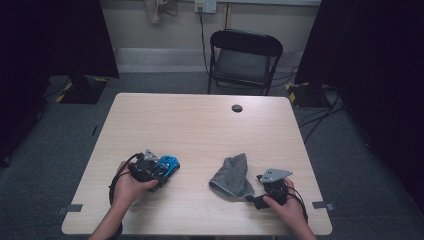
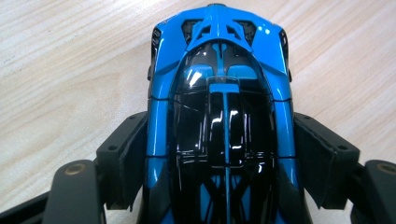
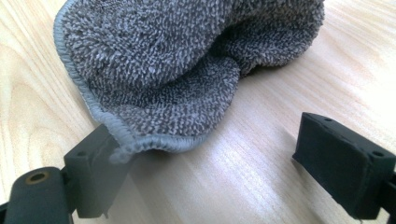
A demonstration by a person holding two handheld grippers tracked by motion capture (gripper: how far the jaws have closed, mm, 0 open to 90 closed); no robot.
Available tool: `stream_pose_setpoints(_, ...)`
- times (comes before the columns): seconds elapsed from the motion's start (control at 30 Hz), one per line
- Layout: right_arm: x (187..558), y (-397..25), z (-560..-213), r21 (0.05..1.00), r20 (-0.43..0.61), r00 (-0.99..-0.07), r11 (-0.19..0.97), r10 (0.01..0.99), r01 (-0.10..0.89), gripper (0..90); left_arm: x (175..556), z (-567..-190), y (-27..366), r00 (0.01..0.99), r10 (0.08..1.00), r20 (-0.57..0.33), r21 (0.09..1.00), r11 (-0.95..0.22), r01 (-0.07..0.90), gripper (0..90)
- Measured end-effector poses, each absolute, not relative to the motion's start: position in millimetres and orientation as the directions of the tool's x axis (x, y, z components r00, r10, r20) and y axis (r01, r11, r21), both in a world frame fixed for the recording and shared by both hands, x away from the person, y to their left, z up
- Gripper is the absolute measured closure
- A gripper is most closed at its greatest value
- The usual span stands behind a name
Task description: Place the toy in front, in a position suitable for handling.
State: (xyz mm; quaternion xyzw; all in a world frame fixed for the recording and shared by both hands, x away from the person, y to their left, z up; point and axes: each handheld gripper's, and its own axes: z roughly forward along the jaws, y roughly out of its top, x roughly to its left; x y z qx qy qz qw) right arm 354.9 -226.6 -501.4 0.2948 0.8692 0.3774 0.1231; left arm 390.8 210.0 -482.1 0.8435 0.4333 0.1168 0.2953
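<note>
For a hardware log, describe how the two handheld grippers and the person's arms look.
Both the left gripper and the right gripper are black, each topped by a grey three-cornered plate and trailing a black cable. Their jaws end in blocky black pads with small screw holes, on arms with brass-coloured pivots. The forearms show no sleeves.

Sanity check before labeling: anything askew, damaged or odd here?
Nothing damaged or spilled. The grey cloth lies crumpled rather than flat, its hem against one jaw of the open right gripper. The left gripper squarely clamps the blue toy car.
</note>
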Motion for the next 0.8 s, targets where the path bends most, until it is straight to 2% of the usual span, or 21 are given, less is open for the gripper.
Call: stream_pose_setpoints(0.8, 355, -227, -501, 0.729, 0.010, -0.796, 0.541, 0.605, 0.420, 11.7, 401, -463, 203, 0.618, 0.784, -0.055, 0.627, -0.455, 0.632, 28.3)
